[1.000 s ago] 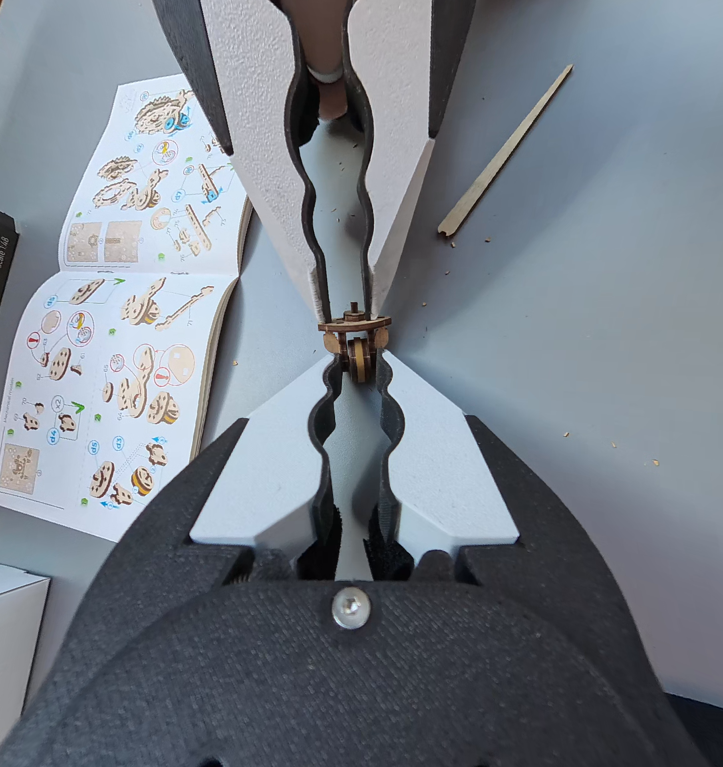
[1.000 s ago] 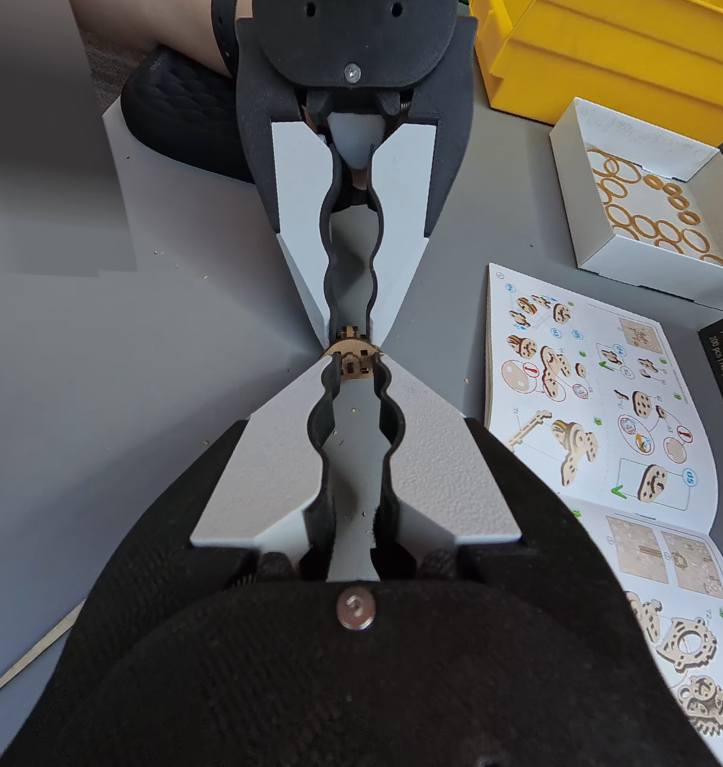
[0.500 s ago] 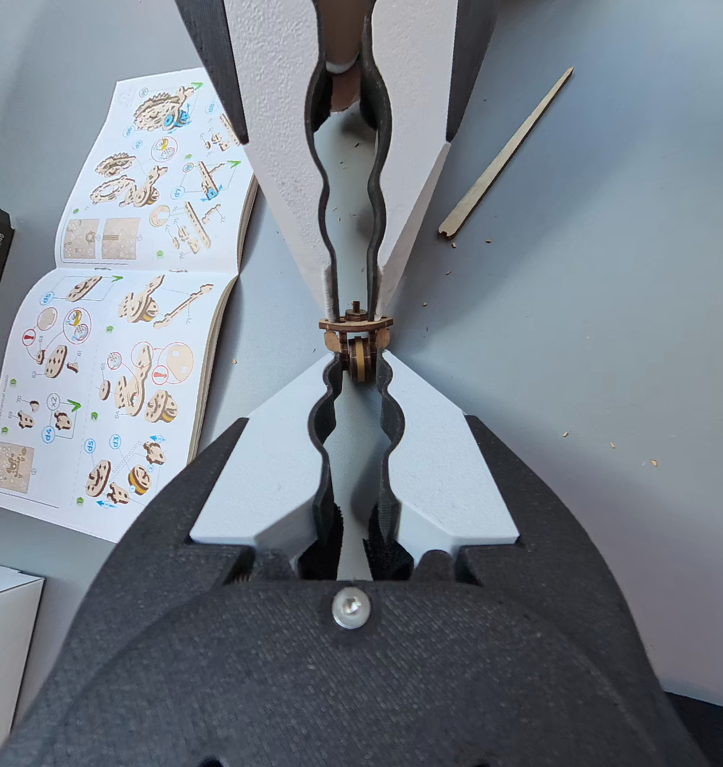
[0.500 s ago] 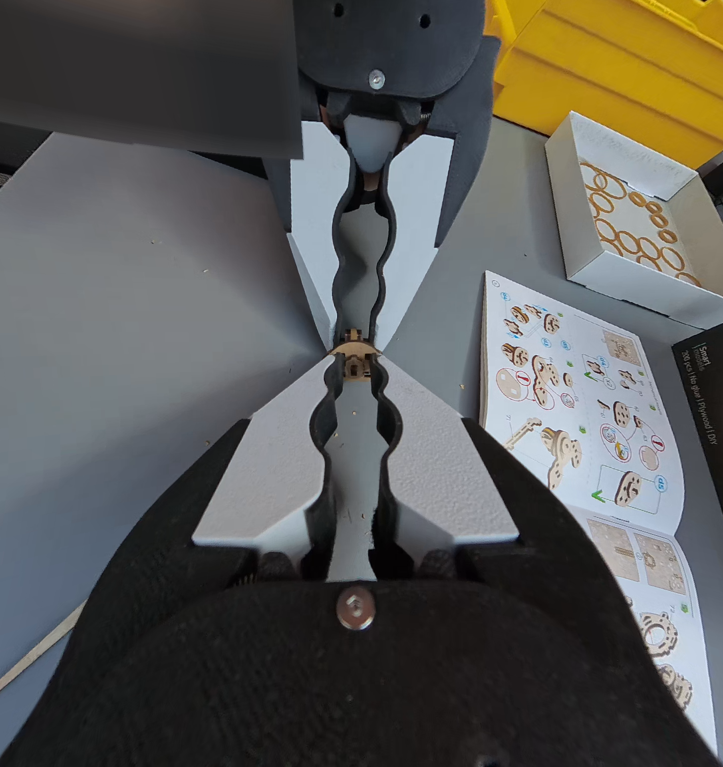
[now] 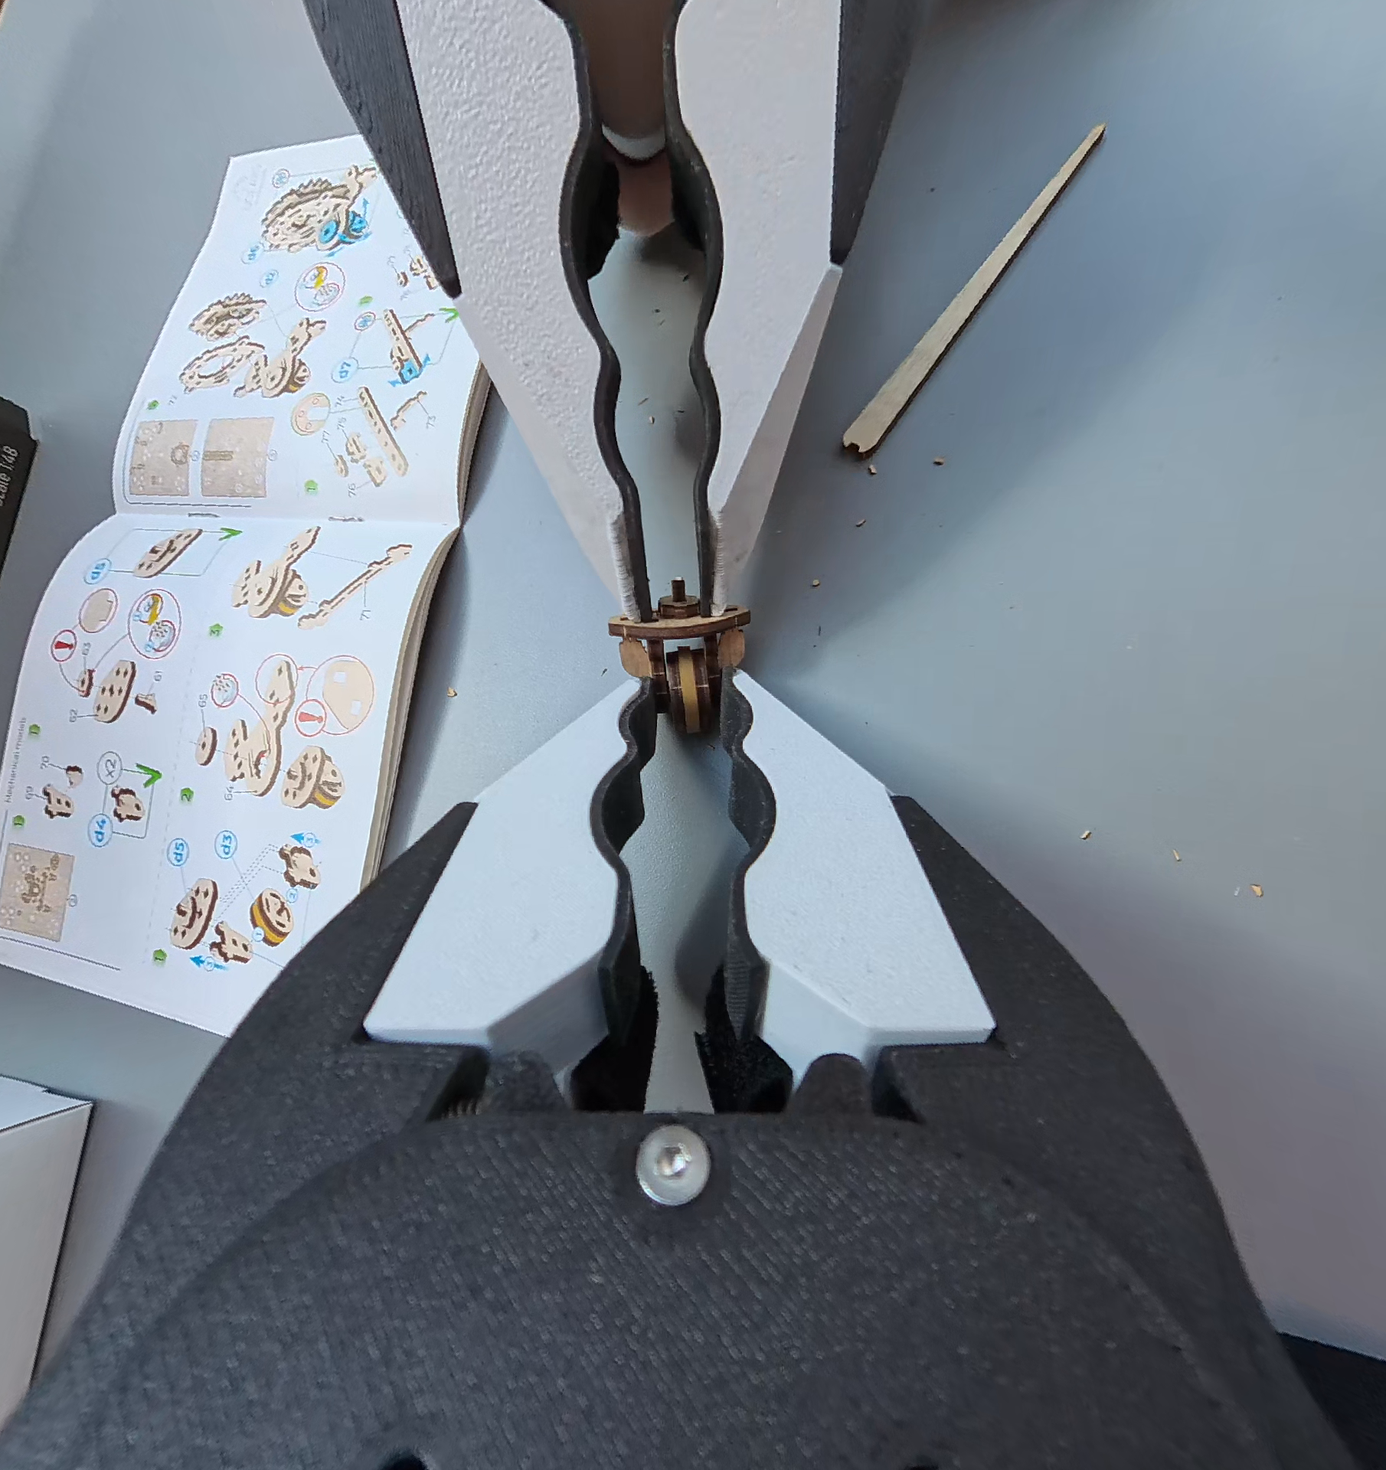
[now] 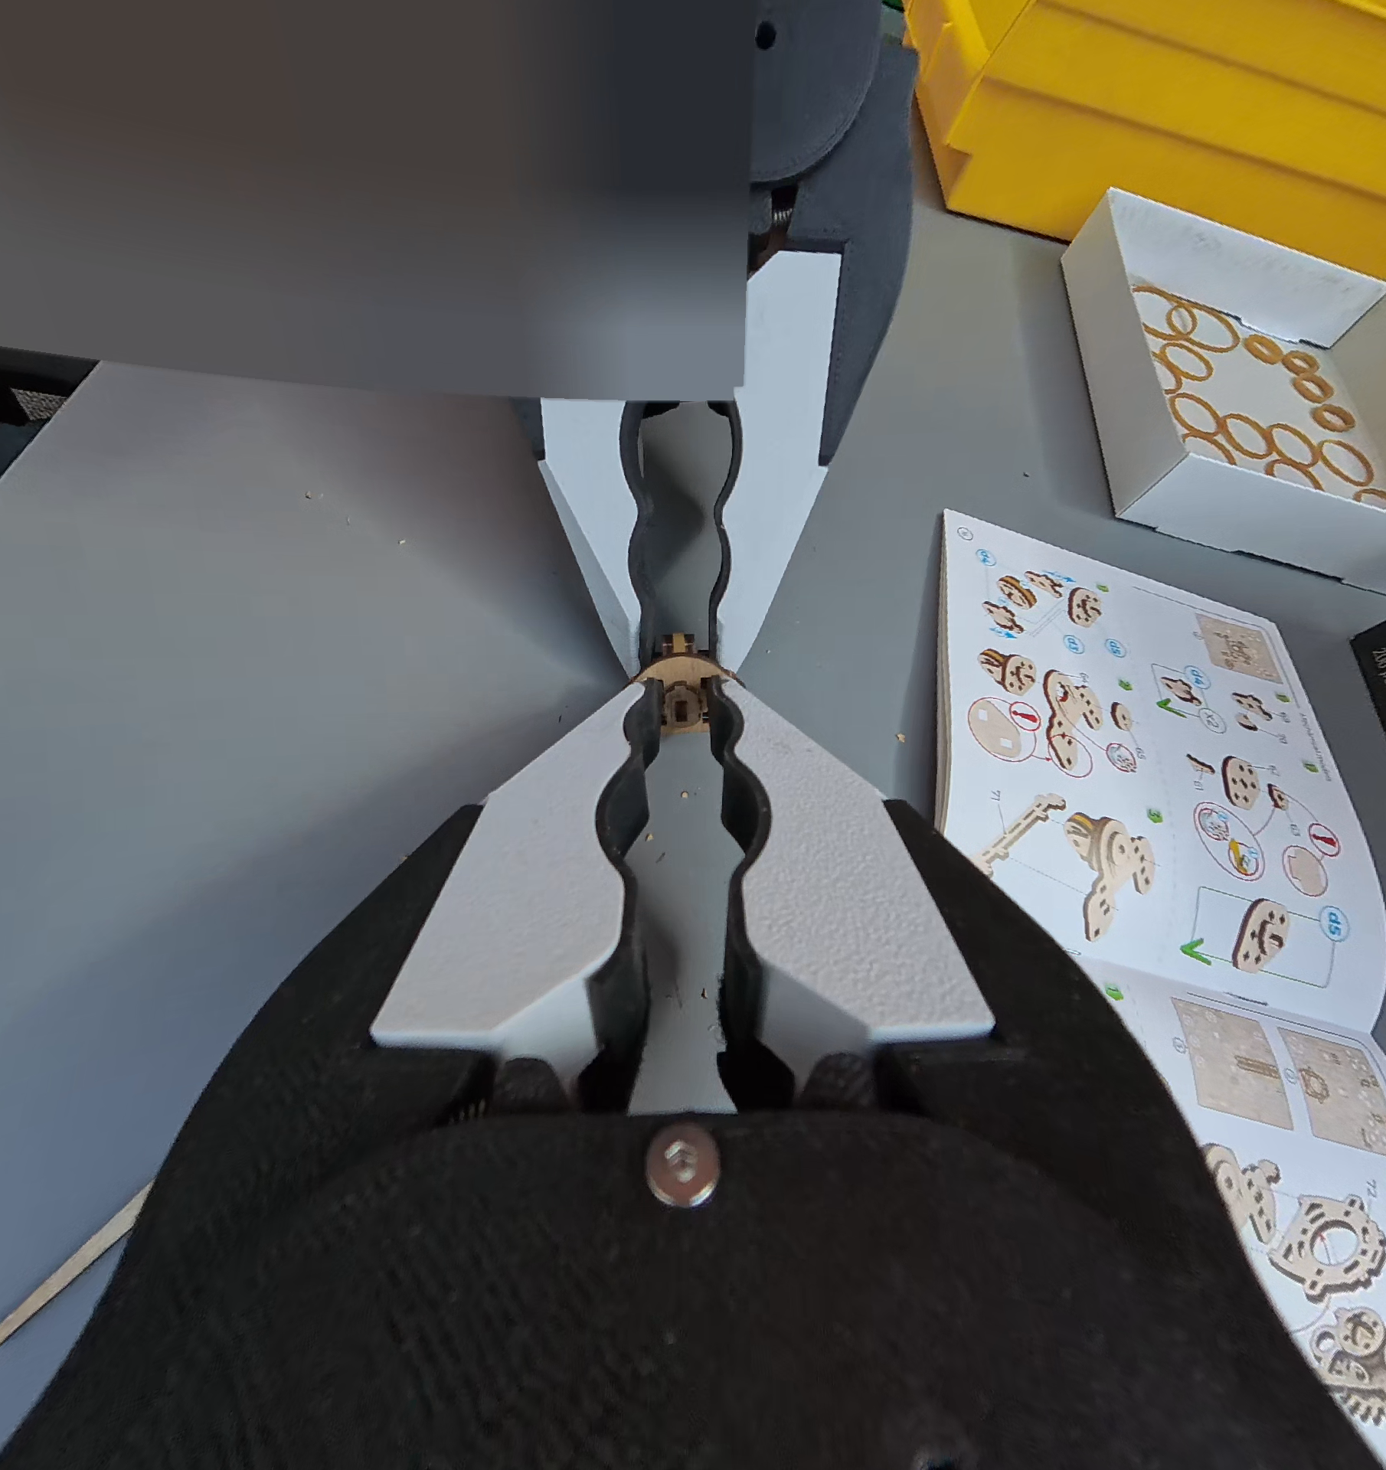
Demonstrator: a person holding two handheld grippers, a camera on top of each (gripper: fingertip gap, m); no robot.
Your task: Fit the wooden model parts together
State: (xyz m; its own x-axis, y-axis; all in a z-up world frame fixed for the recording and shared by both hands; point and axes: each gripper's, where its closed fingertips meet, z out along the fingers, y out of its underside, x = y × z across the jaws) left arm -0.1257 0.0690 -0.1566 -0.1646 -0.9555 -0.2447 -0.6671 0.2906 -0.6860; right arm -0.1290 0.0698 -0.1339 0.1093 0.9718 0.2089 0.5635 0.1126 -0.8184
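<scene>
Your two grippers meet tip to tip above the grey tabletop [image 5: 1151,636], sharing one small brown wooden model assembly [image 5: 678,652]. Your left gripper [image 5: 683,700], reaching from below in its own view, is clamped narrowly on the assembly's layered wheel end. Your right gripper [image 6: 683,708] points straight back at it, closed on the opposite end beyond the flat oval plate; which part its pads touch is hard to make out. One open white instruction booklet [image 5: 220,573] lies alongside. One thin pale wooden stick [image 5: 976,294] rests apart. One white cardboard box [image 6: 1199,445] holds many wooden rings.
</scene>
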